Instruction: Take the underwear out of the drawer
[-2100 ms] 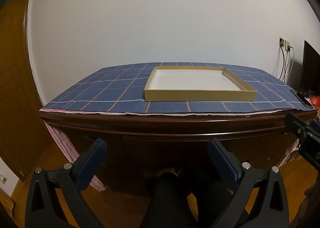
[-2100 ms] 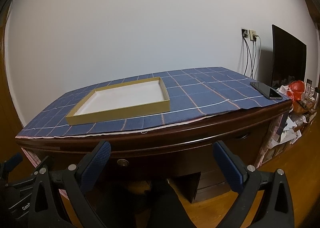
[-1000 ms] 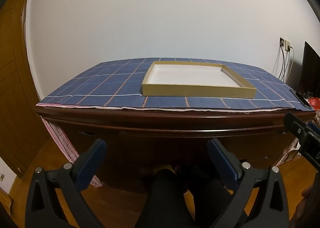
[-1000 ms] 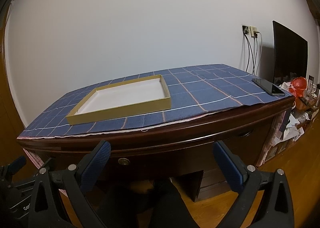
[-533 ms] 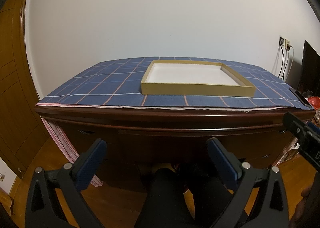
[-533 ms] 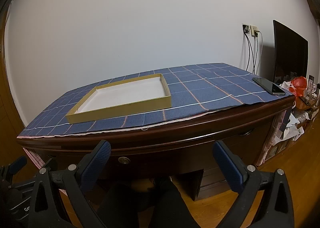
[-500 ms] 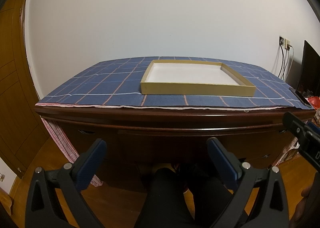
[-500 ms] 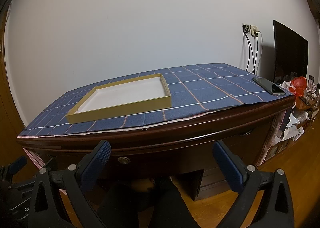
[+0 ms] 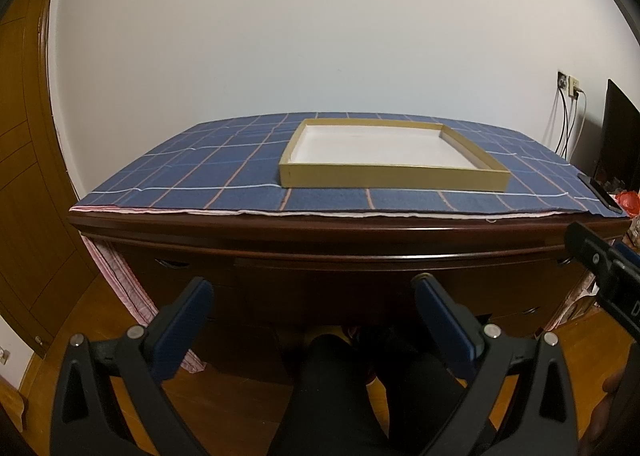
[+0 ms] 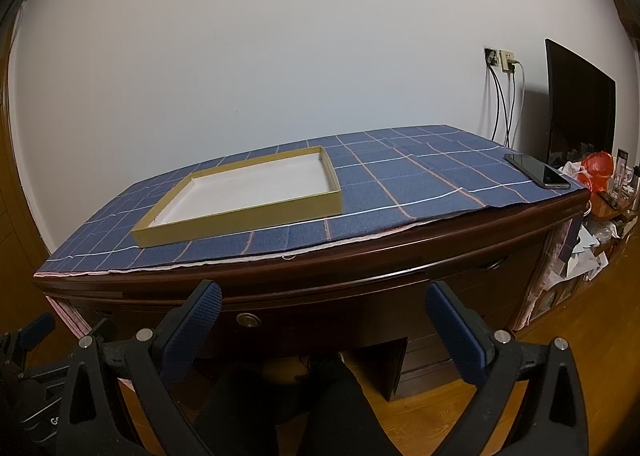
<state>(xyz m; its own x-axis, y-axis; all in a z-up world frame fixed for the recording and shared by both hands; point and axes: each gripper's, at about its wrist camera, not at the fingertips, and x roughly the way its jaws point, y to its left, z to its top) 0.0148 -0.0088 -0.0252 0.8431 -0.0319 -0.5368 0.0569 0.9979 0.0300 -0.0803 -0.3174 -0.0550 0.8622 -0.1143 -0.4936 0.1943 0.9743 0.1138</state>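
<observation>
Nearest to me, my left claw (image 9: 310, 292) is spread wide with nothing between its blue-padded fingers (image 9: 182, 326), held low in front of the dark wooden worktop (image 9: 344, 230). My right claw (image 10: 322, 296) is just as wide and holds nothing; beneath both I see a person's dark-clothed legs (image 9: 340, 388) above the wooden floor (image 10: 568, 340). Just past the right claw, the drawer (image 10: 320, 310) front is flush and closed, a round metal lock (image 10: 248, 319) on its face; the underwear is out of sight, so I cannot tell how it looks or where it lies. On top, a blue plaid cloth (image 10: 400, 176) covers the worktop, carrying a shallow tan tray (image 10: 240, 226) with a white floor. A black phone (image 10: 536, 170) lies near the right corner. Farther back, cables (image 10: 502, 96) hang from wall sockets beside a dark monitor (image 10: 580, 112).
</observation>
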